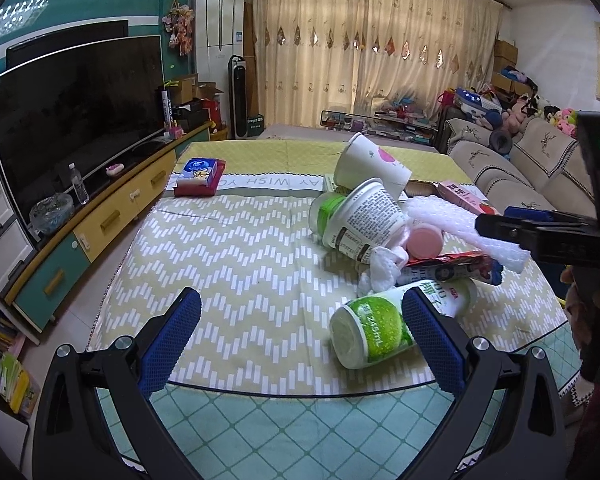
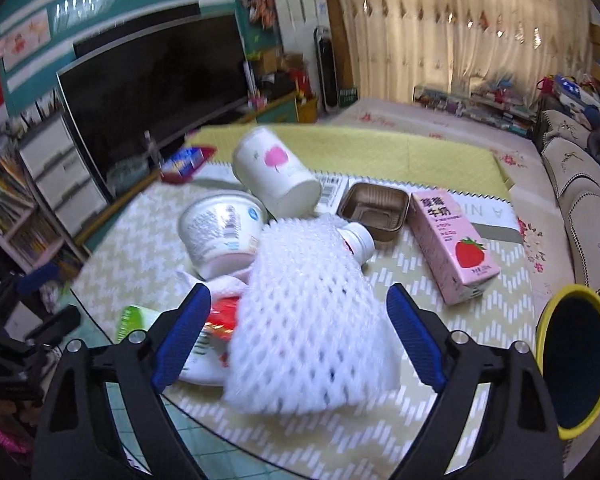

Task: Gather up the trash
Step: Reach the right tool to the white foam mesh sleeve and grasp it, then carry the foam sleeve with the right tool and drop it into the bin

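A heap of trash lies on the zigzag tablecloth [image 1: 228, 248]: a white cup with a pink print [image 1: 370, 164], a yogurt tub [image 1: 364, 216], a red wrapper [image 1: 452, 266] and a green can [image 1: 374, 328] on its side. My left gripper [image 1: 300, 304] is open low over the cloth, and the can lies just inside its right finger. My right gripper [image 2: 298, 294] is open around a white foam net [image 2: 308, 320], whose edges lie close to the pads. In the left wrist view a finger [image 1: 496, 229] of the right gripper reaches in beside the net.
A pink strawberry milk carton [image 2: 452, 244] and a brown tray [image 2: 374, 208] lie right of the heap. A yellow-rimmed bin [image 2: 576, 364] stands at the table's right edge. A red tissue box [image 1: 198, 178] sits far left. TV [image 1: 76, 112] to the left, sofa [image 1: 532, 168] to the right.
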`<state>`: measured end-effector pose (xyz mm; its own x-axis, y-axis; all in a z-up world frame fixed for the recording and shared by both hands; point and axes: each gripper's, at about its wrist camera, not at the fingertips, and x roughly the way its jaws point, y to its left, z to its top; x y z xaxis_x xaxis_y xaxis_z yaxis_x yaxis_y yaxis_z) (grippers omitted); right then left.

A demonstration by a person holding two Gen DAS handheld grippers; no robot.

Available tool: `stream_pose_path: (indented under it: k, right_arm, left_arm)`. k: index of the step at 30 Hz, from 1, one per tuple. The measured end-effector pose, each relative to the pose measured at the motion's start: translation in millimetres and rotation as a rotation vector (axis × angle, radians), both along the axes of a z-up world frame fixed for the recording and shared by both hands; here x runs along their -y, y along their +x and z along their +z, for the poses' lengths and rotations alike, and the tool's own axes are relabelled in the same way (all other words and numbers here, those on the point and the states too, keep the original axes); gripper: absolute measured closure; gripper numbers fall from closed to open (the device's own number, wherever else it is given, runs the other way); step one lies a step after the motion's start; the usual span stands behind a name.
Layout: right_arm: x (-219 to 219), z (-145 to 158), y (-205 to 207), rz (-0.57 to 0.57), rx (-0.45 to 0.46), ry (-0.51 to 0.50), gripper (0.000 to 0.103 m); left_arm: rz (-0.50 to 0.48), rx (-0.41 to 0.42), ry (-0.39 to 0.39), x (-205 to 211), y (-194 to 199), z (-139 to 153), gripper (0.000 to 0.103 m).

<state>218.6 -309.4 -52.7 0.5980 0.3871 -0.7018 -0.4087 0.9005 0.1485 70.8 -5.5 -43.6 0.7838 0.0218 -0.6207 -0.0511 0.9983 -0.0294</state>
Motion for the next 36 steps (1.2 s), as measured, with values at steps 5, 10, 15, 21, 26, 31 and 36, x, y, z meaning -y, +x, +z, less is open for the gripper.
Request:
stream_pose_path:
  k: [5, 10, 15, 21, 26, 31, 36]
  right_arm:
    - [-3.4, -12.0, 19.4, 0.035, -0.088, -0.002, 0.026]
    - [-6.2, -21.6, 32.4, 0.046, -0.148, 0.010, 0.042]
    - [-0.8, -19.9, 33.1, 0.017, -0.143, 0.033, 0.069]
    - [17.7, 0.4, 25.1, -0.016, -0.082, 0.091, 0.075]
    - [40.6, 15.9, 19.2, -0.057, -0.040, 0.124, 0.075]
    - [69.3, 20.8, 15.1, -0.118, -0.015, 0.140, 0.075]
    - [122.2, 13.8, 15.0, -0.247, -0.011, 0.130, 0.075]
  left_arm:
    - [0.003, -0.017, -0.011, -5.7, 8.0, -8.0, 0.004]
    - [0.001, -0.029, -0.019, -7.5, 13.0, -14.1, 0.004]
    - [-0.001, -0.029, -0.017, -6.2, 11.3, -13.4, 0.004]
    - [-0.009, -0.033, -0.017, -2.4, 9.8, -13.8, 0.004]
    - [-0.046, -0.028, -0.007, 9.1, 8.7, -12.0, 0.004]
    - [-0.108, -0.026, -0.041, 20.5, 11.4, -11.6, 0.004]
    - [-0.161, -0.033, -0.039, 38.3, 16.2, -12.5, 0.004]
